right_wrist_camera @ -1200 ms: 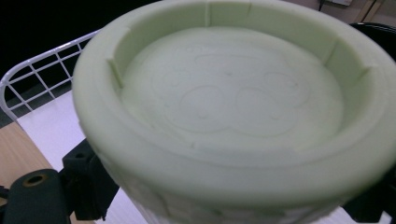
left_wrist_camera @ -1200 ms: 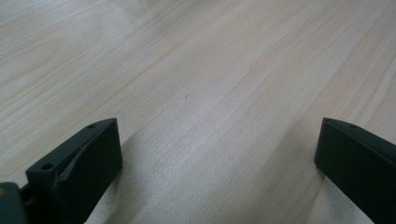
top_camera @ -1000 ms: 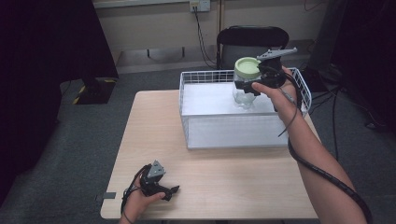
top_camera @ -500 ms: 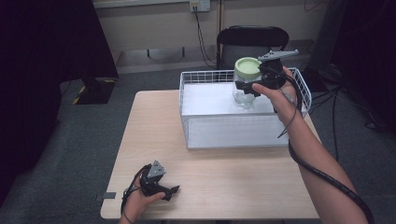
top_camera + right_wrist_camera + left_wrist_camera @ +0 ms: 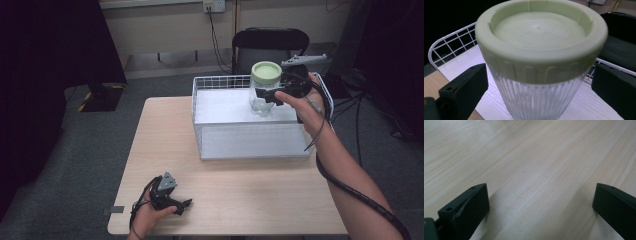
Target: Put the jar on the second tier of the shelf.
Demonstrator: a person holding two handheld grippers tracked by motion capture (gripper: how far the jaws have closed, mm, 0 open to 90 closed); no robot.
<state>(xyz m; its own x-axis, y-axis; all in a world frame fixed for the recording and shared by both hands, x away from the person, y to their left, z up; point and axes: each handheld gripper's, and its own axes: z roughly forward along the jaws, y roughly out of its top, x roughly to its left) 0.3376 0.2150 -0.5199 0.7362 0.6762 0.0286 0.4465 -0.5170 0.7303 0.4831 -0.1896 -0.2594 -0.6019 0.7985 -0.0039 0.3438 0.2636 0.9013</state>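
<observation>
The left gripper (image 5: 172, 202) lies low at about seven o'clock in the high view, held in the left hand (image 5: 150, 216), its fingers (image 5: 471, 205) spread wide apart and pointing toward three o'clock. The right forearm (image 5: 350, 180) reaches from five o'clock up toward one o'clock, wrist raised. The right gripper (image 5: 265, 95) points toward nine o'clock, its fingers (image 5: 466, 87) spread apart.
</observation>
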